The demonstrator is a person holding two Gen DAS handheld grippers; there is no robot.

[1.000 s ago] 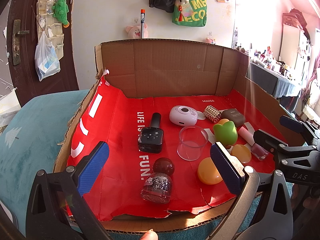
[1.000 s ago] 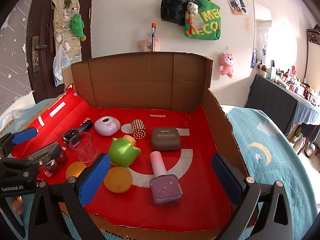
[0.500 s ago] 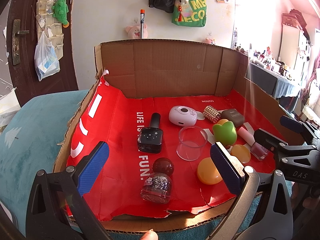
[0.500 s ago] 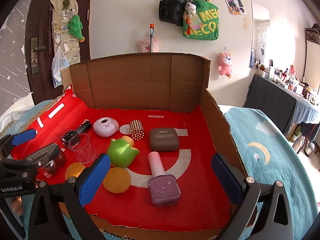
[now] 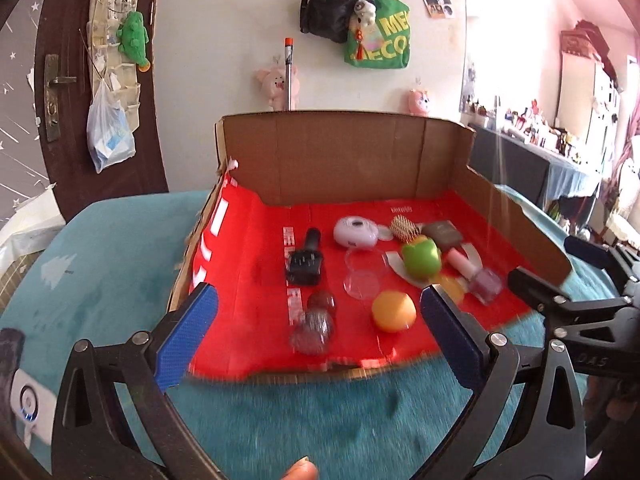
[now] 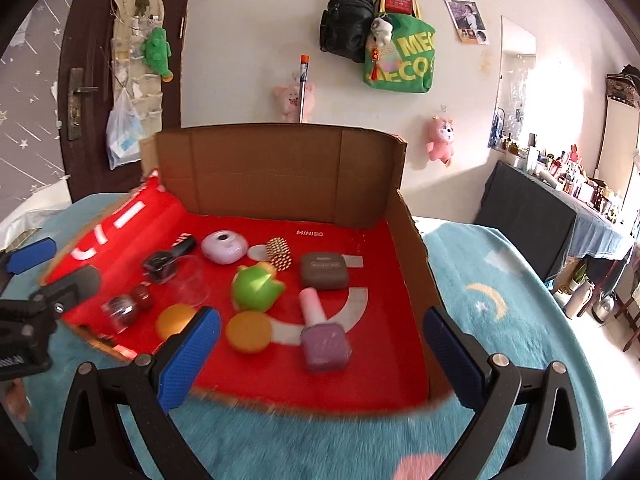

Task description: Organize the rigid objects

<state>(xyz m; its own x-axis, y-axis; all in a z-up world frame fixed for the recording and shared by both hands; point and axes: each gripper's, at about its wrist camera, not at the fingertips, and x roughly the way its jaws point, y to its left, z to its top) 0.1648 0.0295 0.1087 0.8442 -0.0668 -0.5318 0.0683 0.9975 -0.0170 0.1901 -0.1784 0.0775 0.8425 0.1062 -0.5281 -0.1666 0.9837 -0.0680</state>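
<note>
A cardboard box lined with red paper holds several small objects. In the left wrist view: a black bottle, a glitter bottle, a clear cup, an orange ball, a green toy. In the right wrist view: a pink nail polish bottle, a brown case, a lilac round case, a gold studded cylinder. My left gripper and right gripper are open and empty, held in front of the box's near edge.
The box lies on a teal fuzzy blanket. A dark door is at the back left. A green bag and plush toys hang on the wall. A cluttered dark table is at the right.
Both grippers have pulled back and up from the box, so the box looks smaller and the blanket shows in front. Both stay open. The objects have not moved.
</note>
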